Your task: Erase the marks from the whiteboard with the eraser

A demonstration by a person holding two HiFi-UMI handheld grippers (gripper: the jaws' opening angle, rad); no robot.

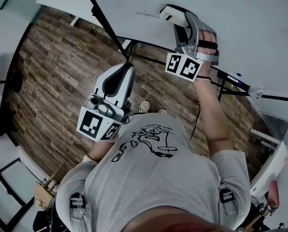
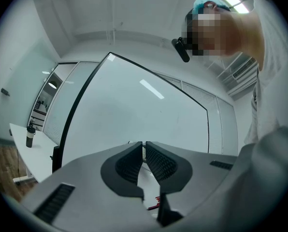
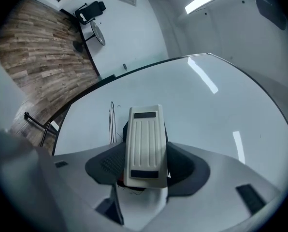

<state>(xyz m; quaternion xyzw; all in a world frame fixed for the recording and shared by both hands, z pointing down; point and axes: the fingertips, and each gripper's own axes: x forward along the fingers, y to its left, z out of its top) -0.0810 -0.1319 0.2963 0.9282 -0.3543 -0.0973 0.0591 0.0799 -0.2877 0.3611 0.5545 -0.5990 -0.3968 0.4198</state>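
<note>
I am clamping the eraser (image 3: 144, 139) in the right gripper (image 3: 146, 154) at the whiteboard (image 3: 216, 115), just right of the marks (image 3: 112, 122). The left gripper (image 2: 144, 154) is hanging near me, jaws almost together, empty. The stand (image 1: 105, 25) is crossing left; open board is lying right.

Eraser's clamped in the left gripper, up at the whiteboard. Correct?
No. The eraser is clamped in the right gripper, up at the whiteboard; the right gripper view shows it between the jaws. The left gripper is shut on nothing.

Eraser (image 3: 144, 146) hides part of the marks (image 3: 112, 122); whiteboard (image 1: 260, 28) runs past the edge.
</note>
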